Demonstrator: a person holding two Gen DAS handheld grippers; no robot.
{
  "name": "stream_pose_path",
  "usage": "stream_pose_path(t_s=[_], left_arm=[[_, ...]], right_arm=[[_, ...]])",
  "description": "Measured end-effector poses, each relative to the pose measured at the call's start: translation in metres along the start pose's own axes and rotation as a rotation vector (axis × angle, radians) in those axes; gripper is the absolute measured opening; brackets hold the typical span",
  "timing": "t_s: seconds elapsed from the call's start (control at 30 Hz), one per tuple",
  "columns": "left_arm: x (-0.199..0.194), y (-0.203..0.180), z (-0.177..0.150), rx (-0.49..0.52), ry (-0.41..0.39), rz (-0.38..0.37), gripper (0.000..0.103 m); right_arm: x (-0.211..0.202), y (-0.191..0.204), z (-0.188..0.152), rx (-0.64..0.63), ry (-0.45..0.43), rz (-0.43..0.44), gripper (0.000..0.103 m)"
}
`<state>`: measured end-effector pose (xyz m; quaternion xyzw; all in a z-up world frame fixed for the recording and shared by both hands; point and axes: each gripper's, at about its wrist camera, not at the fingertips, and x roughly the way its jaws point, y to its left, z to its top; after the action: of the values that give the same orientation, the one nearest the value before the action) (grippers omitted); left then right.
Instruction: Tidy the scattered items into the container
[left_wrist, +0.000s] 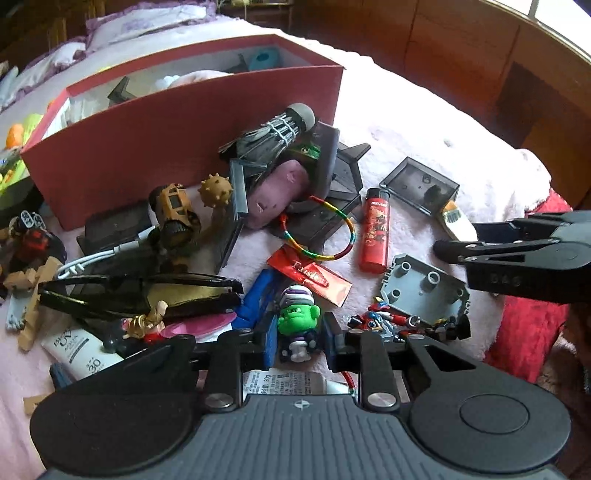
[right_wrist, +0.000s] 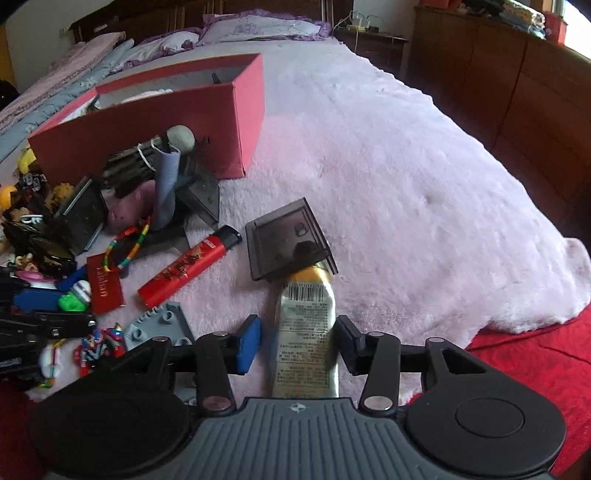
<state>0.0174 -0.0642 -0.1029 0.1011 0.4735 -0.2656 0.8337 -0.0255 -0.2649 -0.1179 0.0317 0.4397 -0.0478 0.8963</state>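
A: Left gripper had its fingers closed on the green-headed figure. Right gripper sat open around the silver tube, pads not quite touching, I think.

B: That tube looked slick and rounded, its tip tucked under the smoky plastic lid. Lifting it could've dragged the lid along.

A: And the red cardboard box stood at the far side of the pile on the fuzzy pink blanket, clutter in between.
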Motion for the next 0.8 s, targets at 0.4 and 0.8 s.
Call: stream_pose_path(t_s=[0.4,0.8], left_arm=[[0.004,-0.008,-0.004,0.025,-0.016,0.041,0.029],[-0.021,-0.007,-0.012,-0.007,-0.078,-0.003,0.025]], right_arm=[[0.004,0.0,-0.002,0.015,-0.017,0.024,0.06],[-0.012,0.0,-0.007,0.072,-0.034,0.03,0.039]])
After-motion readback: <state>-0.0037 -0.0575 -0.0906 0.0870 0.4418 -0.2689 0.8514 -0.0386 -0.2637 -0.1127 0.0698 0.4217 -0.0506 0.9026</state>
